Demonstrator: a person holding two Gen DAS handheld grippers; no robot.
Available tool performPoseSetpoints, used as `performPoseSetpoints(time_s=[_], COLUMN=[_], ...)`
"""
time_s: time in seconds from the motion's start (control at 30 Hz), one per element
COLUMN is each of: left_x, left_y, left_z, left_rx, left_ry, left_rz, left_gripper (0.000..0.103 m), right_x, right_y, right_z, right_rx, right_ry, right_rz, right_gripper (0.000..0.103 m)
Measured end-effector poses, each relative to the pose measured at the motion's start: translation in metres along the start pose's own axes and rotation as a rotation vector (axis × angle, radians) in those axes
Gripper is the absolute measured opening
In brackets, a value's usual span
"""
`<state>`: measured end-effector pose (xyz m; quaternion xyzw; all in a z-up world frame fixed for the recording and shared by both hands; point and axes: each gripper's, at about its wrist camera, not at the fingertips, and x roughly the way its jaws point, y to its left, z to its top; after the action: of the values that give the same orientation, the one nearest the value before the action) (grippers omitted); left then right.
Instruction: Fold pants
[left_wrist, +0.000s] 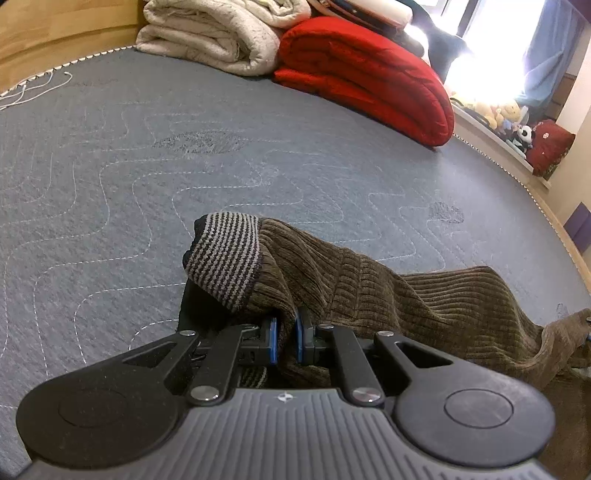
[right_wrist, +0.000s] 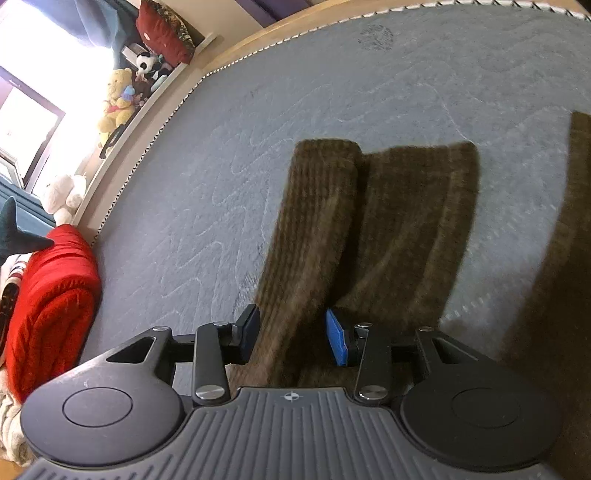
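The brown corduroy pants (left_wrist: 424, 295) lay on the grey quilted mattress (left_wrist: 147, 166), their striped waistband (left_wrist: 225, 254) lifted at 12 o'clock from the left gripper (left_wrist: 285, 338), whose blue pads were clamped on the cloth. The right gripper (right_wrist: 293, 334) stood apart, a pant leg (right_wrist: 321, 206) between its fingers. A red blanket (left_wrist: 369, 77) sat at 1 o'clock.
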<state>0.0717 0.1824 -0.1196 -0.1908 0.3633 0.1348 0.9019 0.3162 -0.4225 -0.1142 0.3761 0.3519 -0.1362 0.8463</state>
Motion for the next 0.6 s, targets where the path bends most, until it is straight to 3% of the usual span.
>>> performPoseSetpoints(time_s=[0.07,0.1,0.2,0.3,0.4,0.5,0.6], left_x=[-0.002,-0.002,-0.011,-0.039,-0.078,-0.094,-0.080], left_y=[0.000,0.001,0.005,0.016,0.012,0.015,0.035], left_z=[0.001,0.003,0.016,0.041,0.055,0.044,0.019], left_rx=[-0.007,-0.015,-0.050,-0.194,-0.147,-0.089,-0.121], left_ry=[0.000,0.001,-0.011,0.000,-0.022,-0.012,0.109], left_rz=[-0.003,-0.008,-0.053,-0.197,-0.259,-0.253,-0.186], left_gripper=[0.010,0.010,0.007,0.006,0.005,0.004,0.003], right_x=[0.003,0.002,-0.023,-0.081,-0.163,-0.231,-0.257], right_y=[0.005,0.007,0.022,0.038,0.034,0.007,-0.049], right_z=[0.003,0.004,0.012,0.024,0.033,0.023,-0.005], right_rx=[-0.018,-0.027,-0.076,-0.102,-0.078,-0.087,-0.064], right_ry=[-0.003,-0.009,-0.071,-0.197,-0.322,-0.388,-0.311], right_rz=[-0.007,-0.011,0.029,0.089,0.107,0.047,-0.078], right_gripper=[0.007,0.004,0.003,0.002,0.002,0.002,0.002])
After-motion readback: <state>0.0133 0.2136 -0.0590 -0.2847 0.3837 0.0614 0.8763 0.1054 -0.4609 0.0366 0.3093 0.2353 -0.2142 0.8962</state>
